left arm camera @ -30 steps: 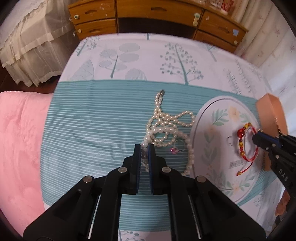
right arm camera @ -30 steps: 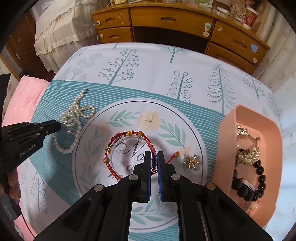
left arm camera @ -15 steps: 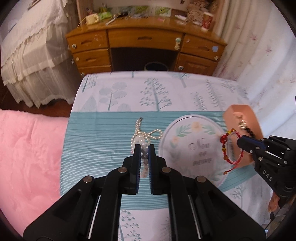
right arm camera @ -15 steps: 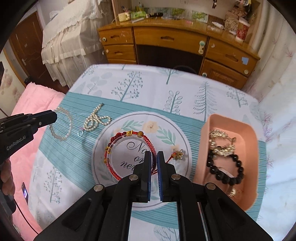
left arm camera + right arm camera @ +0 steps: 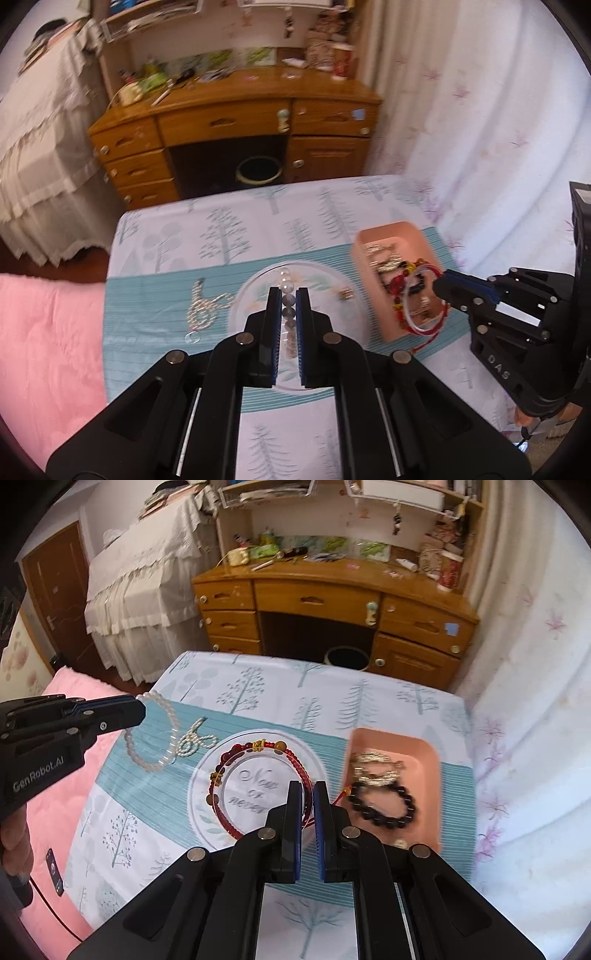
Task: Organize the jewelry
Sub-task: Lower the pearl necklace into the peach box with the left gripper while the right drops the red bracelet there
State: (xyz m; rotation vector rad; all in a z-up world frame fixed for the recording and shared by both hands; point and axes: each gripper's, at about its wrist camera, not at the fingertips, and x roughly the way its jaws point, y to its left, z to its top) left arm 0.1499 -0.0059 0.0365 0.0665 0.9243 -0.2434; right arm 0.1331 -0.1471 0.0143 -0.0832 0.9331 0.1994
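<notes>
1. Pearl-white beads now hang clear of the counter; your left hand-held gripper is clenched on the pale bead bracelet, which a second ago lay in the heap beside the round printed mat; only the small pearl strand is left on the cloth there.
2. Your right hand-held gripper is clamped on the red cord bracelet; it too has come up off the mat, and in the left wrist view it dangles in front of the pink tray, though whether it is truly above the tray I cannot tell.
3. Both hands have risen together, so the room and the wooden dresser fill far more of each view than before.
4. The tray already holds a black bead bracelet and gold pieces; I judge both lifted bracelets are bound there next.
5. A small gold charm remains on the mat, between the pearl strand and the tray; that and the strand look like what is left to sort.
</notes>
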